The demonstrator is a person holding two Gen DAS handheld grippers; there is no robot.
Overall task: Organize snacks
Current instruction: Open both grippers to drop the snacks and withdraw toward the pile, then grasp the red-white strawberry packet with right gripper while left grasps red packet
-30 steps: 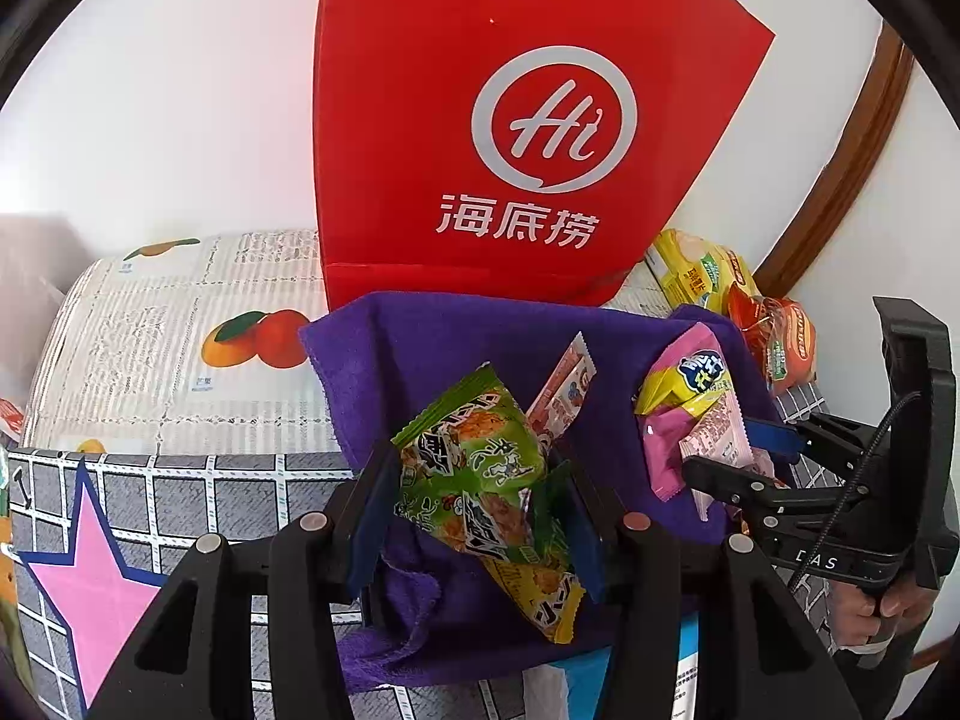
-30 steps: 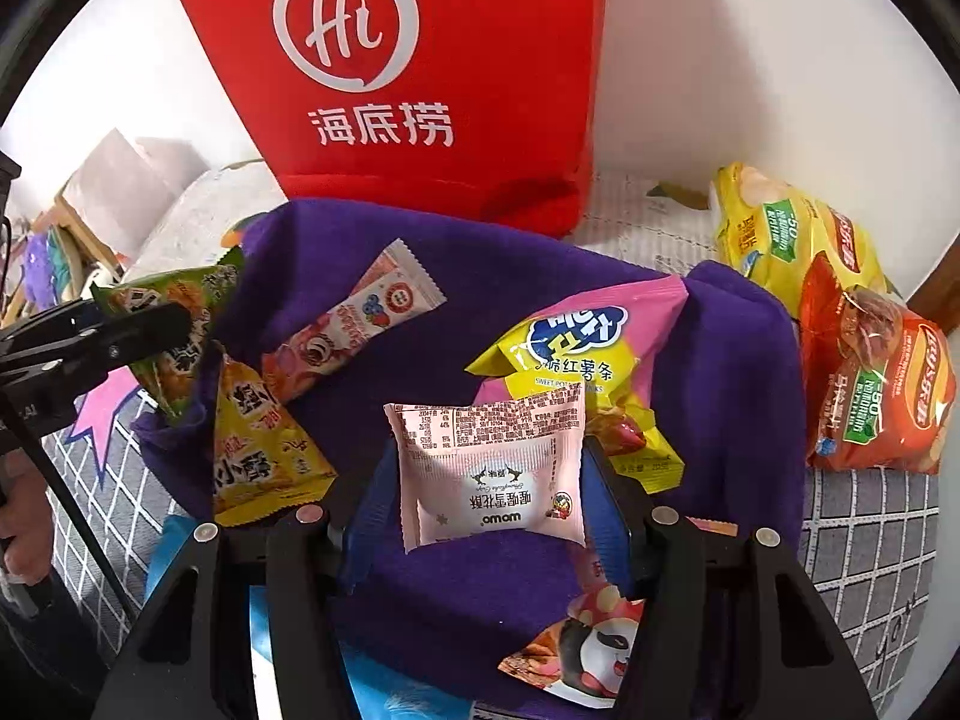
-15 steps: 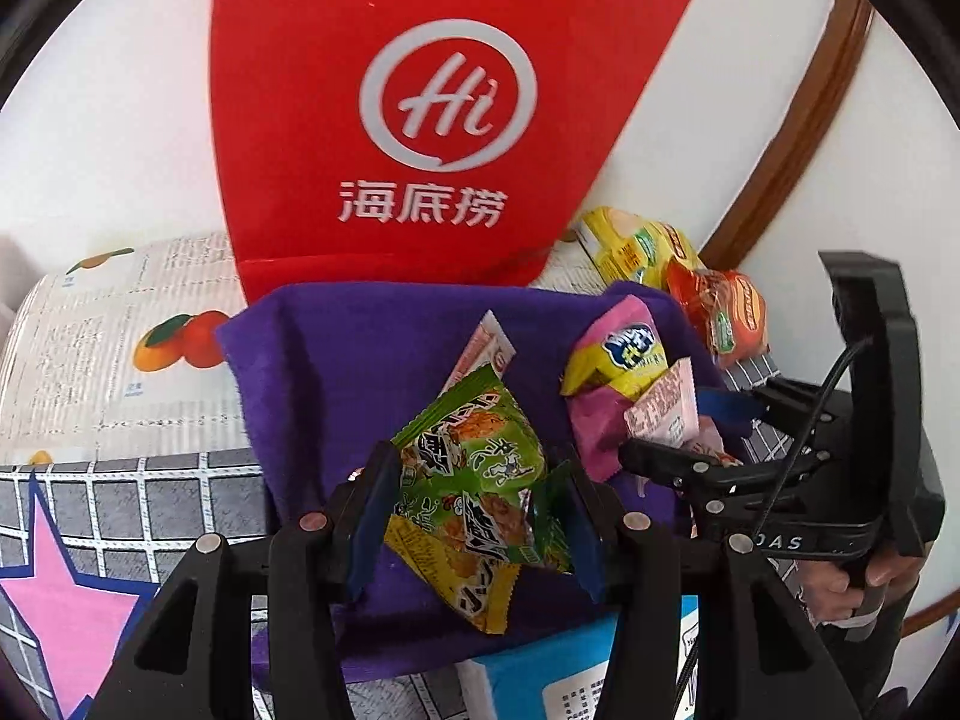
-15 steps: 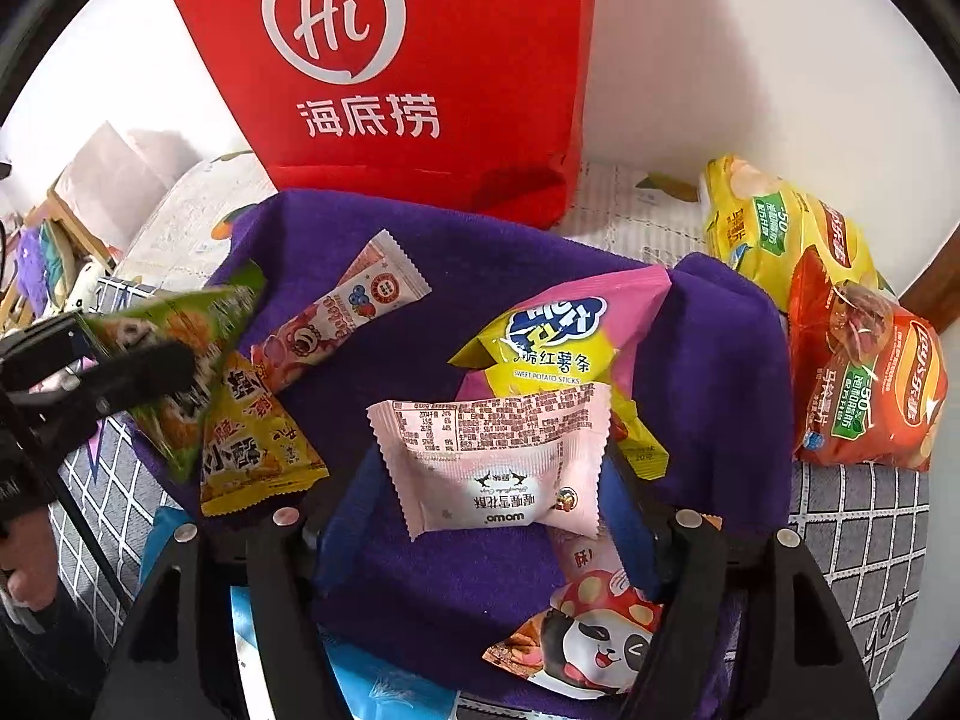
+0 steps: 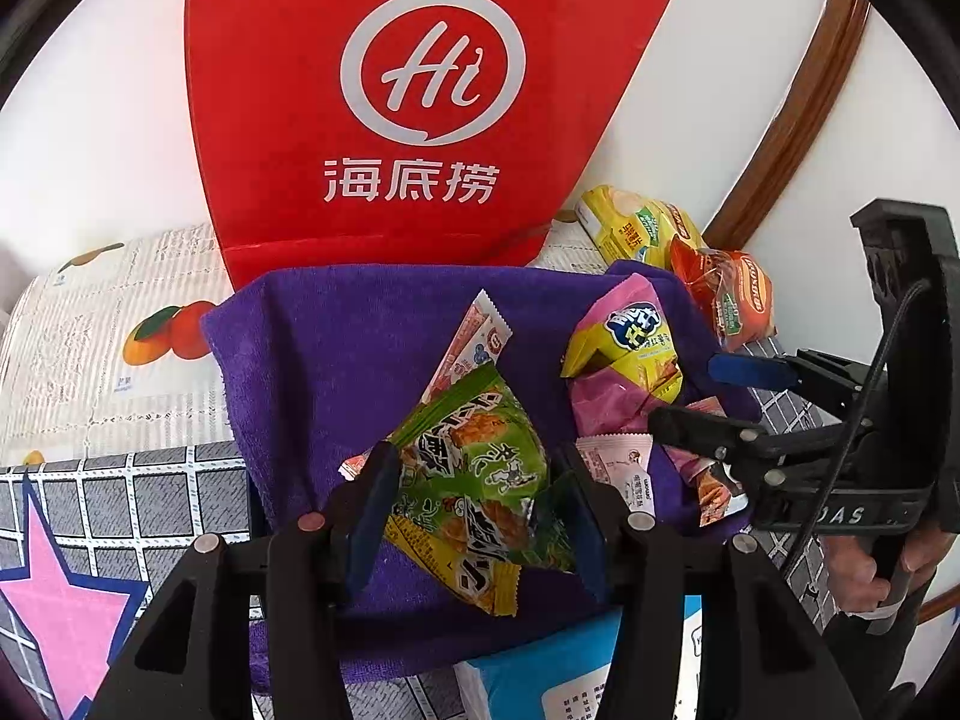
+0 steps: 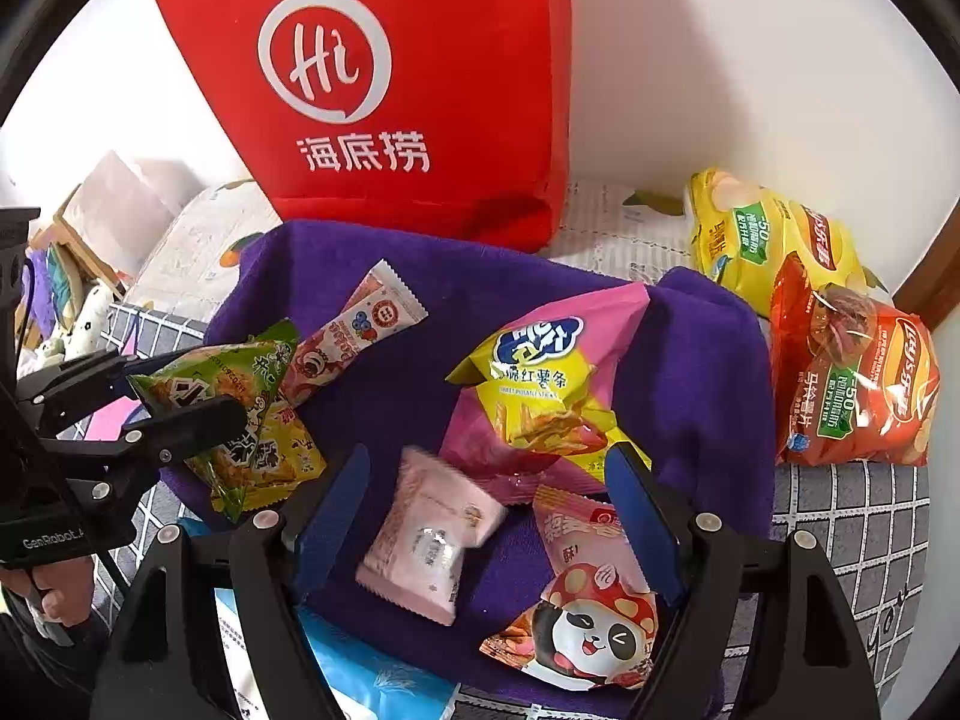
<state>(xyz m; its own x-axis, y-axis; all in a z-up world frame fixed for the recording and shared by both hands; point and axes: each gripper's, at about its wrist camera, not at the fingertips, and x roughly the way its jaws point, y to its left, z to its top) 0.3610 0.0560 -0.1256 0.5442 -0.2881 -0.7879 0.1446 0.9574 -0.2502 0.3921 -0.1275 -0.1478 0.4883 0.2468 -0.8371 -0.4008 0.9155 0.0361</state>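
Note:
My left gripper is shut on a green snack packet, held over the near left edge of the purple cloth. From the right wrist view that packet sits at the left above a small yellow packet. My right gripper has its jaws opening; a pink packet lies blurred on the cloth between them, touching neither pad. A yellow-and-pink sweet potato bag, a strawberry bar and a panda packet also lie on the cloth.
A red shopping bag stands against the white wall behind the cloth. A yellow chip bag and an orange one lie at the right. A blue-and-white pack pokes out under the cloth's near edge.
The right jaws have spread and the pink packet has dropped out of their grip onto the cloth. The left gripper, still holding the green packet, has shifted a little toward the cloth.

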